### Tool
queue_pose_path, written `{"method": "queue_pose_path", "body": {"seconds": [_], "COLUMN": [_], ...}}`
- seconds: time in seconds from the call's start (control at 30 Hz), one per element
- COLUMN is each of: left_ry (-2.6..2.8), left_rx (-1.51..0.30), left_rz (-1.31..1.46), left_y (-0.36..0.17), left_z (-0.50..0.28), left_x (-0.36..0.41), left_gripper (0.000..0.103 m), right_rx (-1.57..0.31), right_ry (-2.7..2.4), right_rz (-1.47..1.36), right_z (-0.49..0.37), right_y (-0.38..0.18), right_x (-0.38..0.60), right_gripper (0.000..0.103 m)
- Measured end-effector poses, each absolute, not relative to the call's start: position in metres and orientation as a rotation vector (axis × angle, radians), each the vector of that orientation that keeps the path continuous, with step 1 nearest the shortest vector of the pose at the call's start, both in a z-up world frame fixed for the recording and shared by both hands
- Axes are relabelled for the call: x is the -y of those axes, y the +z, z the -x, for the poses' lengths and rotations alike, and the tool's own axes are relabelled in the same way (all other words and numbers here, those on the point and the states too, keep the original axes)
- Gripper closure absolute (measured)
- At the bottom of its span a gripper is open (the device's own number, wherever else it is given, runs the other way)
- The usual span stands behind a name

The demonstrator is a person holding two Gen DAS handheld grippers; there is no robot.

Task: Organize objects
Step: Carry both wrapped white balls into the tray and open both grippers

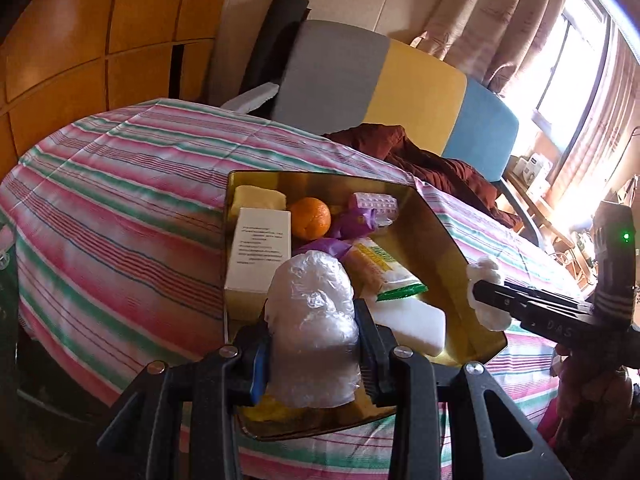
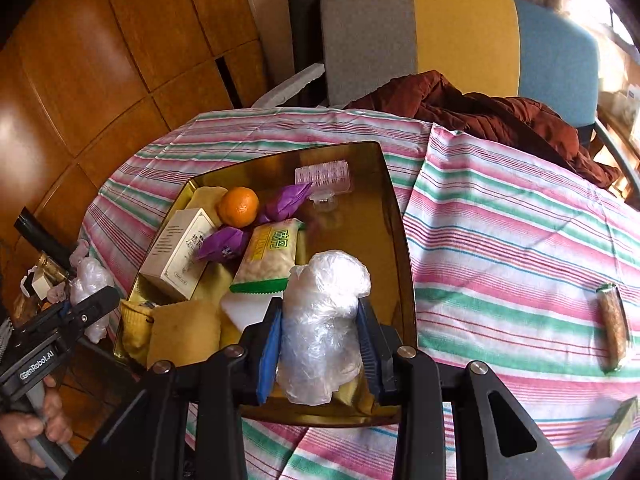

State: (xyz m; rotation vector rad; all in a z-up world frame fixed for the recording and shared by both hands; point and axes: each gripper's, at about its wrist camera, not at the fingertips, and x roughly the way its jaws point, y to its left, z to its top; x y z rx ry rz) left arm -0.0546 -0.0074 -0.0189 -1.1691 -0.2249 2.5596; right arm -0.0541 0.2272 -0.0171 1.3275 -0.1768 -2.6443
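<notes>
While both grippers are hovering over the shallow gold-coloured metal tray (image 1: pixel 444 236) (image 2: pixel 396 240) sitting on the pink, green and white striped tablecloth (image 1: pixel 120 208) (image 2: pixel 520 220), each one is clamping a crumpled wad of clear plastic film. The left gripper (image 1: pixel 314 354) is squeezing its plastic bundle (image 1: pixel 312 320) between narrowed jaws above the tray's near edge, and the right gripper (image 2: pixel 322 346) is pinching a similar plastic bundle (image 2: pixel 324 320) over the tray's near side. Inside the tray, a white rectangular cardboard box (image 1: pixel 260 252) (image 2: pixel 180 252) is lying along the left wall, with a pale yellow sponge block (image 1: pixel 258 198) (image 2: pixel 206 196) beyond it in the far left corner. A round orange fruit (image 1: pixel 310 218) (image 2: pixel 239 206) is resting just beside the box, touching purple foil-wrapped sweets (image 1: pixel 352 224) (image 2: pixel 286 200). Near the tray's far wall a pink blister pack of pills (image 1: pixel 374 202) (image 2: pixel 322 174) is lying flat. Toward the middle of the tray, a clear packet of beige snacks with a green edge (image 1: pixel 380 272) (image 2: pixel 268 260) is overlapping a white foam block (image 1: pixel 412 322) (image 2: pixel 244 306). Yellow cloths (image 2: pixel 176 332) are filling the tray's near left corner. To the right of the tray, on the cloth, a long wrapped snack bar (image 2: pixel 612 326) and a small green-and-tan packet (image 2: pixel 618 426) are lying well apart from it. Beyond the tray, a rust-brown jacket (image 1: pixel 432 164) (image 2: pixel 480 112) is draping over a grey, yellow and blue chair (image 1: pixel 420 92) (image 2: pixel 464 32).
</notes>
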Motion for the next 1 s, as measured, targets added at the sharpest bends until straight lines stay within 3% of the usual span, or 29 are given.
{"method": "queue_pose_path", "body": {"seconds": [0.8, 1.0], "left_ry": [2.402, 2.374], "left_rx": [0.2, 0.181], "left_rz": [1.208, 1.29], "left_y": [-0.016, -0.034], "left_z": [0.139, 0.145], "left_x": [-0.077, -0.085], "left_gripper": [0.065, 0.063], "right_rx": [0.193, 0.228], "right_ry": [-2.661, -2.691], "right_rz": [-1.323, -1.334], "right_z": [0.114, 0.132], "right_y": [-0.015, -0.018], "right_x": [-0.236, -0.24], "right_gripper": [0.066, 0.06]}}
